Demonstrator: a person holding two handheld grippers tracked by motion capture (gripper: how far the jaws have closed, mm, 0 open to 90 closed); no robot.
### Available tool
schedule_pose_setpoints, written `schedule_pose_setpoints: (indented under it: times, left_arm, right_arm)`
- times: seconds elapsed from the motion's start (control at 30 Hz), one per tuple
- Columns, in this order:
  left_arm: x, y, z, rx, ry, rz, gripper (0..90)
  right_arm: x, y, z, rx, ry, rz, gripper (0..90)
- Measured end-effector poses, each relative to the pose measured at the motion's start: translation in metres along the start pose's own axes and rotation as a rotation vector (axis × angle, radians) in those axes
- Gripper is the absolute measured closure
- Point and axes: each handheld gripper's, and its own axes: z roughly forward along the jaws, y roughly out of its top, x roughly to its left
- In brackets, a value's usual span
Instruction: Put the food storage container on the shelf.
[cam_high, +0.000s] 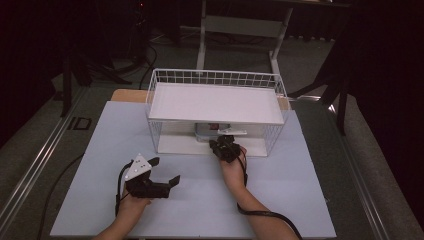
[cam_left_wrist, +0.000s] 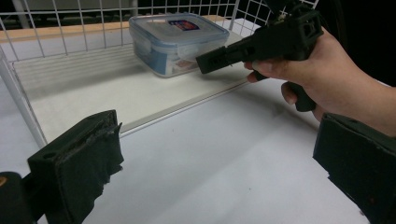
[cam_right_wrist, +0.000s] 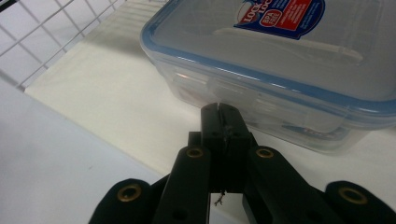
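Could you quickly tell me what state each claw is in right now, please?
Left claw: open, jaws spread wide, nothing between them.
Right claw: closed, jaws together, tip at the side of the plastic container; not holding it.

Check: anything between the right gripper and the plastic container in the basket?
Nothing visible. The right gripper, jaws shut, points at the near side wall of the container on the lower shelf of the wire basket, whose front is open. Whether the tips touch it, I cannot tell.

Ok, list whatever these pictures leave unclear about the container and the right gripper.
- Container contents: right gripper view, frosted walls and lid blur them.
- Container: high view, the basket's upper shelf covers most of it.
- Right gripper touching the container wall or not: right gripper view, tips hide the contact point.
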Motion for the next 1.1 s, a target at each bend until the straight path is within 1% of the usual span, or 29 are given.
schedule_pose_setpoints:
  times: [0.07, 0.17, 0.2, 0.23, 0.27, 0.3, 0.37, 0.4, 0.43, 0.47, 0.5, 0.53, 0.57, 0.6, 0.67, 0.73, 0.77, 0.8, 0.83, 0.9, 0.93, 0.97, 1.0, 1.03, 1.07, 1.1]
  left_arm:
    - [0.000, 0.000, 0.000, -0.002, 0.002, 0.001, 1.9]
    - [0.000, 0.000, 0.000, -0.005, 0.003, 0.002, 1.9]
    - [0.000, 0.000, 0.000, -0.005, 0.004, 0.002, 1.9]
    - [0.000, -0.001, 0.001, -0.004, 0.002, 0.000, 1.9]
    - [0.000, -0.001, 0.001, -0.002, -0.003, -0.007, 1.9]
    - [0.000, 0.000, 0.001, -0.003, -0.009, -0.013, 1.9]
    - [-0.001, 0.000, 0.002, -0.004, -0.019, -0.012, 1.9]
    - [-0.002, 0.000, 0.003, -0.003, -0.022, -0.009, 1.9]
    - [-0.002, 0.000, 0.003, 0.001, -0.027, -0.008, 1.9]
    - [-0.003, 0.001, 0.004, 0.003, -0.031, -0.003, 1.9]
    - [-0.004, 0.001, 0.004, 0.003, -0.034, 0.005, 1.9]
    - [-0.005, 0.002, 0.004, -0.005, -0.044, 0.007, 1.9]
    - [-0.006, 0.003, 0.003, -0.011, -0.055, 0.012, 1.9]
    - [-0.007, 0.003, 0.003, -0.015, -0.065, 0.018, 1.9]
    - [-0.008, 0.004, 0.002, -0.036, -0.093, 0.030, 1.9]
    - [-0.010, 0.006, 0.002, -0.049, -0.112, 0.041, 1.9]
    - [-0.010, 0.006, 0.002, -0.049, -0.112, 0.041, 1.9]
    - [-0.011, 0.007, 0.003, -0.047, -0.122, 0.041, 1.9]
    - [-0.011, 0.008, 0.004, -0.042, -0.124, 0.038, 1.9]
    - [-0.010, 0.009, 0.005, -0.039, -0.131, 0.027, 1.9]
    - [-0.010, 0.010, 0.006, -0.034, -0.129, 0.026, 1.9]
    - [-0.010, 0.010, 0.006, -0.034, -0.129, 0.026, 1.9]
    - [-0.009, 0.012, 0.006, -0.027, -0.134, 0.023, 1.9]
    - [-0.009, 0.013, 0.006, -0.022, -0.132, 0.027, 1.9]
    - [-0.009, 0.014, 0.005, -0.021, -0.135, 0.033, 1.9]
    - [-0.008, 0.015, 0.004, -0.026, -0.144, 0.034, 1.9]
  right_arm:
    - [-0.001, 0.001, 0.003, 0.004, -0.004, 0.004, 90.0]
    - [-0.002, 0.002, 0.003, 0.008, -0.001, -0.001, 90.0]
    - [-0.002, 0.003, 0.003, 0.011, -0.007, -0.006, 90.0]
    - [-0.003, 0.003, 0.003, 0.014, 0.001, 0.007, 89.8]
    - [-0.004, 0.003, 0.003, 0.018, -0.007, 0.031, 89.5]
    - [-0.006, 0.002, 0.002, 0.020, -0.017, 0.028, 89.5]
    - [-0.003, -0.001, -0.007, 0.008, 0.009, 0.026, 88.5]
    - [-0.001, -0.002, -0.014, -0.003, 0.018, 0.004, 88.4]
    - [0.002, -0.003, -0.021, 0.001, 0.019, -0.016, 88.3]
    - [0.002, -0.004, -0.028, -0.011, 0.024, -0.034, 87.2]
    - [0.001, -0.006, -0.035, -0.016, 0.045, -0.018, 86.2]
    - [0.001, -0.008, -0.041, -0.018, 0.055, -0.020, 84.7]
    - [0.001, -0.010, -0.047, -0.025, 0.056, -0.038, 82.2]
    - [0.000, -0.012, -0.053, -0.032, 0.064, -0.040, 78.7]
    - [-0.002, -0.016, -0.063, -0.048, 0.082, -0.033, 73.2]
    - [-0.002, -0.018, -0.074, -0.066, 0.102, -0.028, 62.7]
    - [-0.002, -0.018, -0.074, -0.066, 0.102, -0.028, 62.7]
    - [-0.002, -0.019, -0.079, -0.078, 0.100, -0.031, 58.9]
    - [-0.003, -0.021, -0.090, -0.111, 0.121, -0.038, 45.6]
    - [-0.003, -0.021, -0.098, -0.132, 0.124, -0.045, 33.3]
    - [-0.004, -0.021, -0.101, -0.133, 0.138, -0.056, 28.0]
    - [-0.004, -0.021, -0.101, -0.133, 0.138, -0.056, 28.0]
    - [-0.005, -0.021, -0.102, -0.131, 0.151, -0.065, 23.6]
    - [-0.007, -0.022, -0.106, -0.132, 0.186, -0.064, 20.2]
    - [-0.007, -0.023, -0.107, -0.129, 0.198, -0.064, 19.7]
    - [-0.008, -0.025, -0.108, -0.134, 0.192, -0.077, 17.8]
